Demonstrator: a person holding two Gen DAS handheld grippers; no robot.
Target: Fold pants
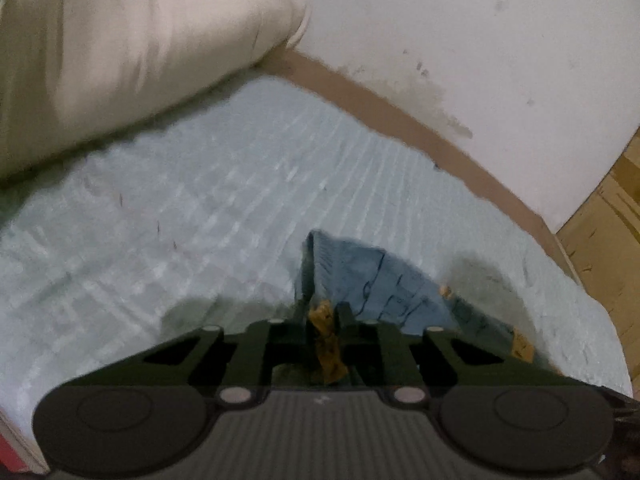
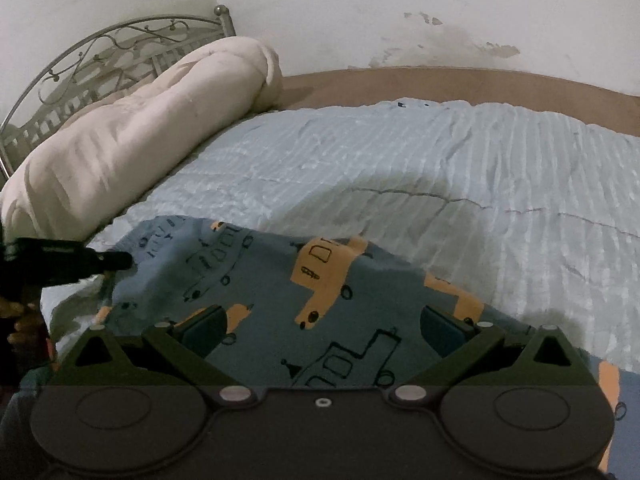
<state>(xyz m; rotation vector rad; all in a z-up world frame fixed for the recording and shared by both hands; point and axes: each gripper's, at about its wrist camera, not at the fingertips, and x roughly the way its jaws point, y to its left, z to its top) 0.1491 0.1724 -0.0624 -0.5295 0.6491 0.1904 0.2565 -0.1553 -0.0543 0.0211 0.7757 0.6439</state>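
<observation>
The pants [image 2: 280, 288] are blue-grey with orange vehicle prints and lie on the pale blue bedspread [image 2: 400, 160]. In the left wrist view my left gripper [image 1: 324, 320] is shut on a fold of the pants [image 1: 380, 280], with cloth pinched between the fingers and lifted off the bed. In the right wrist view my right gripper [image 2: 320, 328] is open, its fingers spread just above the pants. The left gripper [image 2: 80, 262] also shows at the left edge of that view, at the pants' left end.
A rolled cream duvet [image 2: 132, 132] lies along the left of the bed, before a metal headboard [image 2: 100, 52]. A brown bed edge [image 2: 440, 80] runs along the stained white wall [image 2: 400, 12]. Wooden furniture [image 1: 608, 232] stands at the right in the left wrist view.
</observation>
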